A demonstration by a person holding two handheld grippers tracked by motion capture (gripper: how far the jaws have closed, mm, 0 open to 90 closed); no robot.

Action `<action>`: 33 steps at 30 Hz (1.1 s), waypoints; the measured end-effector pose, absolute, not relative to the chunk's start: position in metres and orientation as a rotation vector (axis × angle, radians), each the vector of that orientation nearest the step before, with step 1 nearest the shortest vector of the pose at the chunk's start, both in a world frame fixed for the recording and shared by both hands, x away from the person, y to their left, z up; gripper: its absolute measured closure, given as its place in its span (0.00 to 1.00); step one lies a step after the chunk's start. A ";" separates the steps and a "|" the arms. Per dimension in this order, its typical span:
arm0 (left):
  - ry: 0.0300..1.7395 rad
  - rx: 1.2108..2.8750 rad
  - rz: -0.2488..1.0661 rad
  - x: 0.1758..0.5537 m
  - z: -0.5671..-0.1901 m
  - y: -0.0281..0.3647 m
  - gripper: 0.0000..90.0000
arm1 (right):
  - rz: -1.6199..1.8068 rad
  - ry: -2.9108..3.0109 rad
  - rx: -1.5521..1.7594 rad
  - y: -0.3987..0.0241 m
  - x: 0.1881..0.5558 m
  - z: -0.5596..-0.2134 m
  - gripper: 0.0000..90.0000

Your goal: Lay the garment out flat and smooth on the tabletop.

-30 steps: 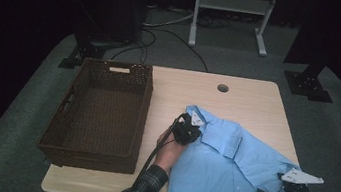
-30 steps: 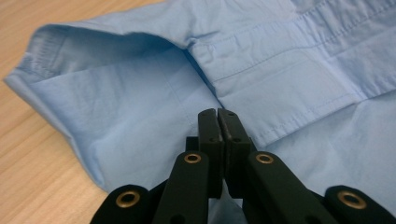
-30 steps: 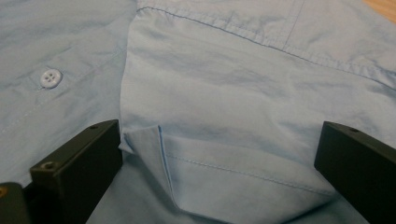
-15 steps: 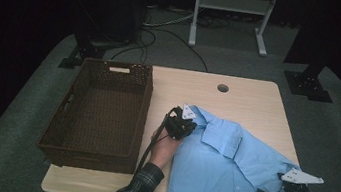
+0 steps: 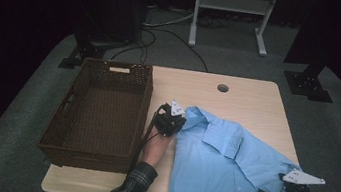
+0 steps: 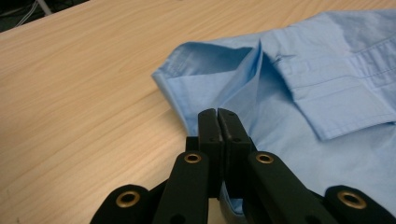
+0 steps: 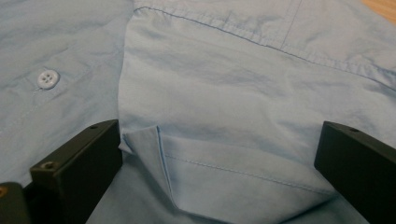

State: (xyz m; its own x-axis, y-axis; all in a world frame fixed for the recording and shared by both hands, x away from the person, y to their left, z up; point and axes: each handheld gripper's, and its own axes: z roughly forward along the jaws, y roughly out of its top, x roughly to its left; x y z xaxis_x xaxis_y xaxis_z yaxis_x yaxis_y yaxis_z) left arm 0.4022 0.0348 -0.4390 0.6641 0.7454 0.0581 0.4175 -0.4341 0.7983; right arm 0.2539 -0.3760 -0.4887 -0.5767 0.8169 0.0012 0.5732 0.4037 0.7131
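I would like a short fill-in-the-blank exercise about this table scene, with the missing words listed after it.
1. The shirt on the table is light ____.
2. The left gripper is shut on the shirt's ____.
3. The jaws of the right gripper stand ____ over the cloth.
4. The brown basket lies to the ____ of the shirt in the high view.

Missing words: blue; edge; open; left

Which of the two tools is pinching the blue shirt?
The left tool, beside the basket: its jaws are shut tight on the shirt fabric near the collar. The right tool has its jaws wide apart over the cloth.
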 end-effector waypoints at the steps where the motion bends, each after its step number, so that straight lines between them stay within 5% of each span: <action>1: 0.902 2.083 0.527 0.402 -0.440 0.035 0.99 | 0.971 2.316 1.202 -0.377 0.254 -0.489 0.00; 13: 1.011 2.121 0.619 0.400 -0.450 0.040 0.93 | 0.966 2.303 1.218 -0.382 0.252 -0.489 0.00; 24: 1.008 2.030 0.562 0.400 -0.444 0.041 0.34 | 0.966 2.301 1.218 -0.382 0.253 -0.489 0.00; 30: 0.917 2.007 0.528 0.391 -0.435 0.031 0.12 | 0.966 2.301 1.219 -0.381 0.253 -0.489 0.00; 33: 0.877 2.004 0.487 0.388 -0.434 0.027 0.09 | 0.965 2.301 1.220 -0.381 0.253 -0.489 0.00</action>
State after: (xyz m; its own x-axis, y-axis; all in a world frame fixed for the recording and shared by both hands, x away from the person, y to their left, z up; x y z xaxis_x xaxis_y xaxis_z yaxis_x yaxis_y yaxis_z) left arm 0.3883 0.0275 -0.4342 0.6749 0.7379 0.0085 0.3971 -0.3729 0.8386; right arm 0.2528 -0.3813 -0.4887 -0.5614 0.8275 0.0002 0.5801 0.3933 0.7133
